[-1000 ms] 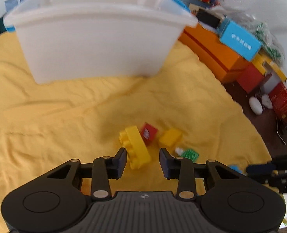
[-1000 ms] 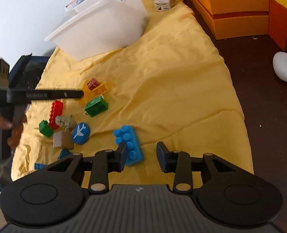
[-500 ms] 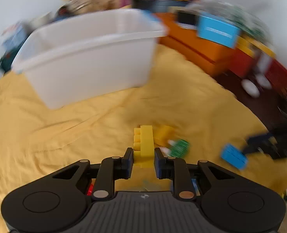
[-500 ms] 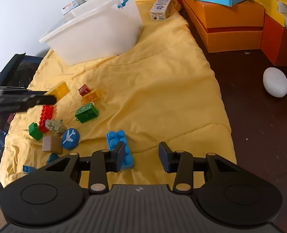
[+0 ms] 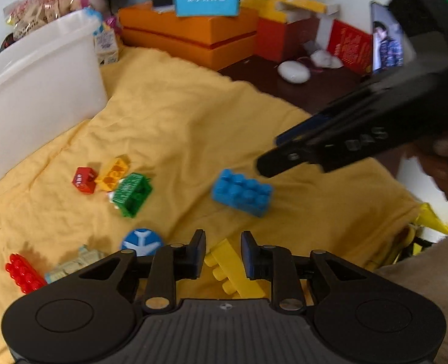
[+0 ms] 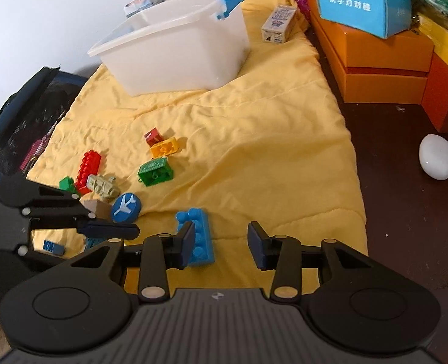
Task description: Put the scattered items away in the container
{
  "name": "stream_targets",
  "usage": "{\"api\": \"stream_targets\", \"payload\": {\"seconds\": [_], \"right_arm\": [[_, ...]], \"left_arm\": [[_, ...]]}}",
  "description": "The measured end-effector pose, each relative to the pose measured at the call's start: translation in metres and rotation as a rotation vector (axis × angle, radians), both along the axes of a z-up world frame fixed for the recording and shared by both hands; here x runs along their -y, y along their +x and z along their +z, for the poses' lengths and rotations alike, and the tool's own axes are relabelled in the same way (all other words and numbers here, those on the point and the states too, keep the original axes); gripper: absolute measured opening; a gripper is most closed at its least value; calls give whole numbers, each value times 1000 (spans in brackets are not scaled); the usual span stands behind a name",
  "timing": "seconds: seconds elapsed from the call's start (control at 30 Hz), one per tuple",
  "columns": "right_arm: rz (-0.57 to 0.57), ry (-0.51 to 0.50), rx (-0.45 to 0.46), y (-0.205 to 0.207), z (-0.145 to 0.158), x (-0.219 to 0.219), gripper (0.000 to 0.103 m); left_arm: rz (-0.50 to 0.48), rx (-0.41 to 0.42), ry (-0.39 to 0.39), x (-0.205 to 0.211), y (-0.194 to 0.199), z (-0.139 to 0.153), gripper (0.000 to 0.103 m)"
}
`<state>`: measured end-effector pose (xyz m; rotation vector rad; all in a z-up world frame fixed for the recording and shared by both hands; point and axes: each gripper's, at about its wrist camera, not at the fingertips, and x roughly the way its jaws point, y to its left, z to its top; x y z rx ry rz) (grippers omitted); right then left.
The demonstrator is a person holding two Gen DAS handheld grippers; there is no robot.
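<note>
My left gripper [image 5: 223, 253] is shut on a yellow brick [image 5: 230, 270], held above the yellow cloth, far from the white container [image 5: 35, 91]. My right gripper [image 6: 220, 244] is open, low over a blue brick [image 6: 198, 236] that lies by its left finger; that brick shows in the left wrist view too [image 5: 242, 192]. Loose on the cloth are a green brick [image 6: 155, 171], an orange brick [image 6: 164, 148], a small red block [image 6: 153, 136], a red brick [image 6: 87, 166], a blue airplane disc [image 6: 126, 207] and a pale toy vehicle [image 6: 102, 185]. The container [image 6: 175, 51] stands at the cloth's far end.
Orange boxes [image 6: 372, 57] with a blue box [image 6: 362, 4] on top stand right of the cloth. A small carton [image 6: 278, 24] stands beside the container. A white oval object [image 6: 436, 156] lies on the dark table. A dark bag [image 6: 20, 115] sits at the left.
My left gripper shut on the yellow brick, lifted it and swung back and right, away from the container. My right gripper opened wider and stayed over the blue brick.
</note>
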<state>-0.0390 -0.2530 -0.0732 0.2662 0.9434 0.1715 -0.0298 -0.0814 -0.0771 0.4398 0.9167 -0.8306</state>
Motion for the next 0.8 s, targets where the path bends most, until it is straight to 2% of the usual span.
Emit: {"api": "stream_targets", "payload": {"seconds": [0.13,0.3,0.4,0.47,0.57,0.7,0.8], "right_arm": [[48,-2,8,-1,2,-1,43],[92,3,10,2,1,-2,43],[116,4,17,4,2,-3,43],[130,-1,22,4,2,-4,43],[145,-6,27,2,3,-3,43],[128,-9,22,-3,2,3,43],[123,-11,25,-6,2,9,43]], "left_arm": [[69,26,-5,-10,-10,11,32],[145,2,-43,-25,-17,22,41],[197,-47,-9,-24,-13,14,41],[241,-104,-19,-24,-9,7,41],[357,-235,-116,-37,2,-3,40],[476,-341,-213,-52,11,-13,40],[463,-314,-200,-40,11,-13,40]]}}
